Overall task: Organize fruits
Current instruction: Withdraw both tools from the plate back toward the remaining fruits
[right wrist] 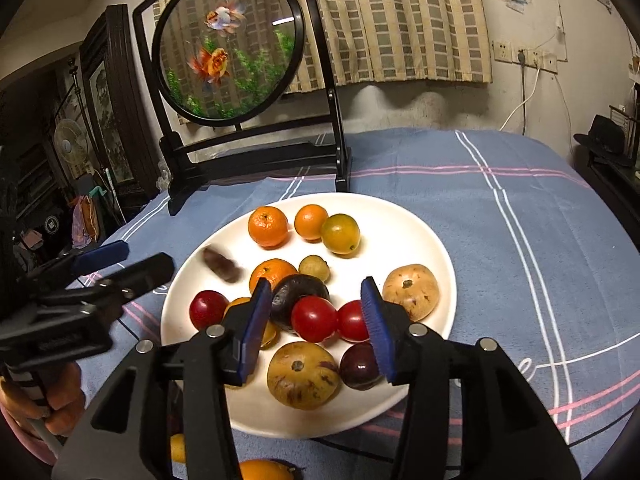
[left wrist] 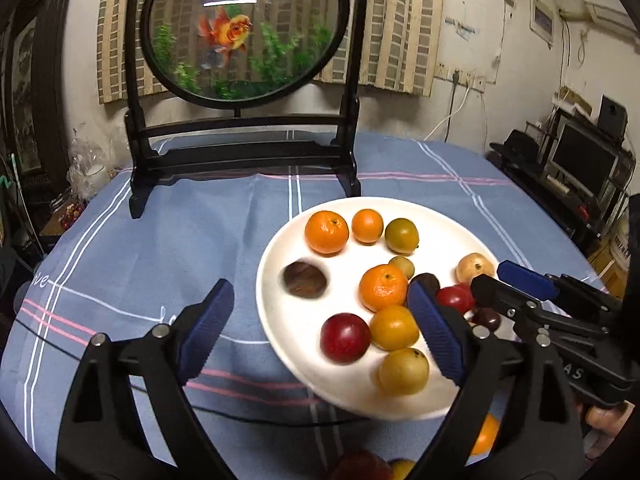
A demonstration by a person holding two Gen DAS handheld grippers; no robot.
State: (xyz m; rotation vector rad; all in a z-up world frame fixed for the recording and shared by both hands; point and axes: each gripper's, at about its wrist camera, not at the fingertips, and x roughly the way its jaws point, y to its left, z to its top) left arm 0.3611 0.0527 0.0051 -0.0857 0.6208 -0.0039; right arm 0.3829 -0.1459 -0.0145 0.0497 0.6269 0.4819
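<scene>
From the left wrist, I'm holding my left tongs [left wrist: 320,320] released, empty, over the near left rim of the white plate [left wrist: 280,320]; a blurred brown fruit [left wrist: 305,279] is lying just ahead between the fingers.

From the right wrist, my right tongs [right wrist: 316,320] are hanging released above two red tomatoes [right wrist: 314,319] near the plate's near edge, touching nothing.

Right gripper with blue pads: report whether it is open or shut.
Open. The right gripper has its blue pads spread wide apart above the white round plate, with two red tomatoes visible in the gap, gripping nothing.

Fruits [right wrist: 314,318] on plate [right wrist: 420,220] — screen [right wrist: 228,44] behind
</scene>
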